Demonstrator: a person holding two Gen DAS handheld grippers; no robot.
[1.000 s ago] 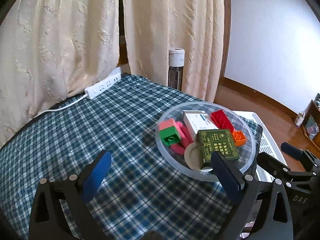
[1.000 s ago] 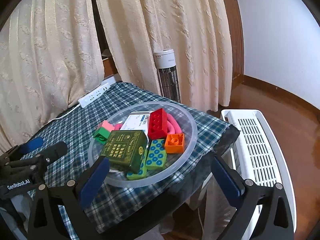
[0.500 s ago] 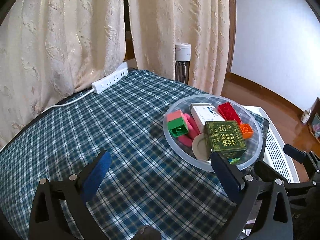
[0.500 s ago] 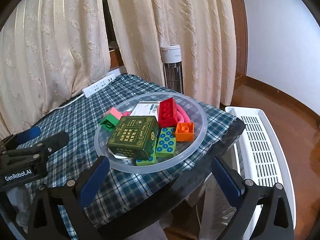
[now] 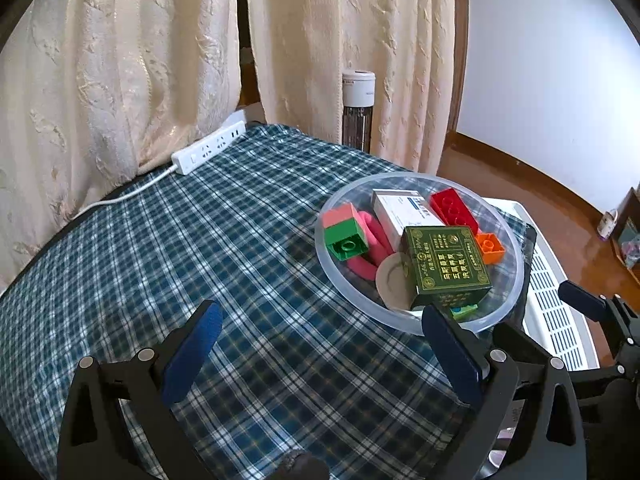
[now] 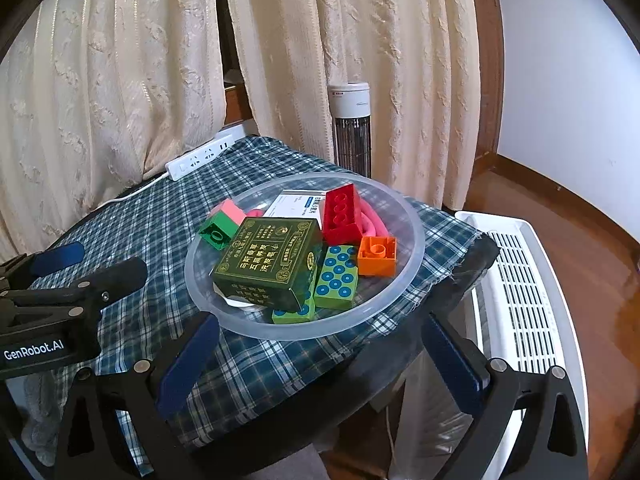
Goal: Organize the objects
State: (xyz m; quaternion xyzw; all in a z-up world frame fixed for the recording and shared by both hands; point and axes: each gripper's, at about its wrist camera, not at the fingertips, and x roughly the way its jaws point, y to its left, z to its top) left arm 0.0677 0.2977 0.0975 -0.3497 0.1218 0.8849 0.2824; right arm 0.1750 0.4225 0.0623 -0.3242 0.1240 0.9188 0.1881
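1. A clear round plastic bowl (image 6: pixel 416 236) is sitting on the blue-and-white checked tablecloth (image 5: pixel 200 240), close to the table's edge on the side of the white slatted unit (image 6: pixel 528 300) that is standing on the floor.
2. Inside the bowl, a dark green box with gold lettering (image 6: pixel 268 264) is lying on top, tilted, towards 7 o'clock in the right wrist view.
3. A long red stud brick (image 6: pixel 340 216) is leaning at 12 o'clock; a small orange brick (image 6: pixel 378 256) is sitting at 3 o'clock, just beside a pair of lime-green plates with blue dots (image 6: pixel 336 280).
4. A green-and-pink stacked brick (image 5: pixel 344 232) is resting at 10 o'clock against the rim, with a pink foam tube (image 5: pixel 376 240) and a white carton (image 5: pixel 404 212) behind it.
5. The left gripper (image 5: pixel 320 344) is hovering above the cloth at the bowl's near side, its blue-padded jaws spread wide, gripping nothing.
6. The right gripper (image 6: pixel 316 364) is hanging by the table's edge, jaws likewise gaping wide and empty, with the bowl straight ahead.
7. A white power strip (image 5: pixel 208 148) is lying at the far edge beneath cream curtains (image 5: pixel 120 60); a white tower heater (image 6: pixel 352 128) is standing beyond.
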